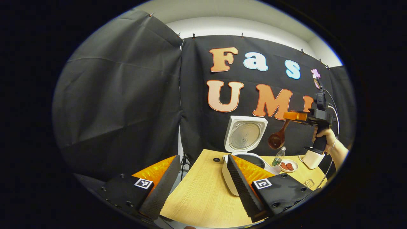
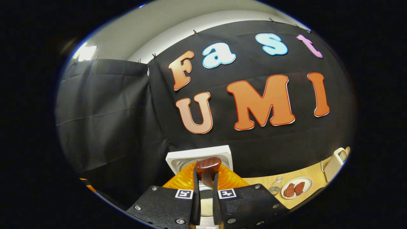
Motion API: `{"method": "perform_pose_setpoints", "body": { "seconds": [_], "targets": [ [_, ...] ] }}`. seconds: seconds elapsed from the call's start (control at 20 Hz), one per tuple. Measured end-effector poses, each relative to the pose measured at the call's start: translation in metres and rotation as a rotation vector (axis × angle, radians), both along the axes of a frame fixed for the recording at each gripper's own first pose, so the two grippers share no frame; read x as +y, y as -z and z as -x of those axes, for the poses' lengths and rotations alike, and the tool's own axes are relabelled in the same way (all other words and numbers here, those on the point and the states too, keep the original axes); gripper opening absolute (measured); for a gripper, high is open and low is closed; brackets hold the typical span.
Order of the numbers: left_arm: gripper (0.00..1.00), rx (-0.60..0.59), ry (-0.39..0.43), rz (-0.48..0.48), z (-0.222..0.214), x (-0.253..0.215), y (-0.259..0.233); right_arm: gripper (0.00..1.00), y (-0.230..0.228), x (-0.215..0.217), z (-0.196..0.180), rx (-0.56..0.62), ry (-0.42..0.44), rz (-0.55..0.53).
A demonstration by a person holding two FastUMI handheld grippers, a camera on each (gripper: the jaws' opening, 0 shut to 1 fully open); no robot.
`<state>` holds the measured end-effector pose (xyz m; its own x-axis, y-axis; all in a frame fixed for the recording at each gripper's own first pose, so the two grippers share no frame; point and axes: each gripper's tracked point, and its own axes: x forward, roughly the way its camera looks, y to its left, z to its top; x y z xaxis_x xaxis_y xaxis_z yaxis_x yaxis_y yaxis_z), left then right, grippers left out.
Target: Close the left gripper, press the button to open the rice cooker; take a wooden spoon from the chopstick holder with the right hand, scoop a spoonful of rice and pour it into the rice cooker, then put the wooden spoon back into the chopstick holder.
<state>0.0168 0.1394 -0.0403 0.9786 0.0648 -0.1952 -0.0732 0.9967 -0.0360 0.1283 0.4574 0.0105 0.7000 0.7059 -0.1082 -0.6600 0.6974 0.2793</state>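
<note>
Wooden spoon [image 1: 277,137] is hanging bowl-down at two o'clock above the open rice cooker [image 1: 243,149], the right gripper [image 2: 206,194] fingers clamping its handle. The left gripper [image 1: 198,187] fingers are standing apart, holding nothing, over the worktop [image 1: 200,194].

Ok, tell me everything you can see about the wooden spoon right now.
The wooden spoon is dark reddish-brown with a glossy finish. The right gripper is shut on its handle and holds it in the air above the table, beside the raised lid of the open rice cooker. It hangs bowl-down. In the right gripper view its handle end sticks up between the fingers. Whether it carries rice can't be told.
</note>
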Motion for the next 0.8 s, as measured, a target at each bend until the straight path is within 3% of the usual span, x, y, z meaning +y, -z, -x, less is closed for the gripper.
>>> {"method": "perform_pose_setpoints", "body": {
  "seconds": [0.2, 0.25, 0.3, 0.8],
  "targets": [
    [1.0, -0.017, 0.025, 0.004, 0.0, -0.015, -0.005, 0.14, 0.002, -0.051, 0.0, -0.003, 0.06, 0.002],
    [1.0, -0.022, 0.031, 0.003, 0.0, -0.02, -0.007, 0.19, 0.002, -0.062, 0.002, -0.001, 0.073, 0.003],
    [1.0, -0.026, 0.039, 0.002, 0.001, -0.024, -0.008, 0.14, 0.004, -0.075, 0.003, 0.003, 0.086, 0.0],
    [1.0, -0.043, 0.089, -0.021, -0.006, -0.056, -0.014, 0.14, 0.036, -0.211, 0.016, 0.066, 0.249, 0.0]
  ]
}}
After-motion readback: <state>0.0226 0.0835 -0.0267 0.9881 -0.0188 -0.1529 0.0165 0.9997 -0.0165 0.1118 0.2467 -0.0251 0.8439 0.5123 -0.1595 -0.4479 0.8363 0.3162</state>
